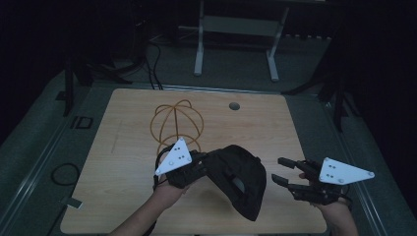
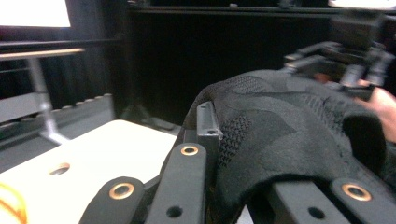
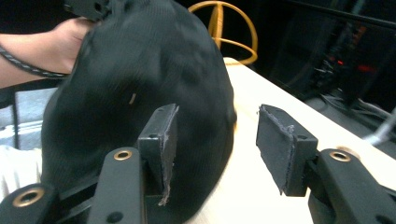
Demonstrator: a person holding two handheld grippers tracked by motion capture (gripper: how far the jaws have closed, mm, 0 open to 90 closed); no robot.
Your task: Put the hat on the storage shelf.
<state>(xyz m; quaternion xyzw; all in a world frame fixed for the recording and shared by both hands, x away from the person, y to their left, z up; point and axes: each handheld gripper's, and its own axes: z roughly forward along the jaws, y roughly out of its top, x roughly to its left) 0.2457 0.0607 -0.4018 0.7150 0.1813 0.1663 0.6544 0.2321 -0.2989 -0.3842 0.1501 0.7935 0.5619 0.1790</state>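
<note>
At the left of the high view the left gripper (image 1: 204, 164) sits over the near half of the worktop (image 1: 128, 147), its grey plate uppermost and the person's left hand (image 1: 169, 189) behind it; its jaws are clamped fully on the edge of a black cap (image 1: 241, 179). In the left gripper view the cap's knitted fabric (image 2: 280, 130) is pinched at the pad and drapes over the right-hand jaw, with the pale worktop (image 2: 112, 154) below. Behind the left gripper, toward the middle of the worktop, stands a yellow wire stand (image 1: 176, 123) shaped like a rounded cage, and farther back near the far edge is a small round hole (image 1: 234, 105). The cap hangs from the left gripper above the near middle of the worktop, tilted, its lower rim close to the near edge; whether it touches the wood cannot be told. To its right, near the near right corner, the right gripper (image 1: 280, 171) is held level in the right hand (image 1: 339, 211) and points at the cap, just beside it and not touching. In the right gripper view its pads (image 3: 163, 140) stand about half apart with nothing between them, the cap (image 3: 140, 84) lying behind the left-hand pad and the wire stand (image 3: 229, 28) beyond.
</note>
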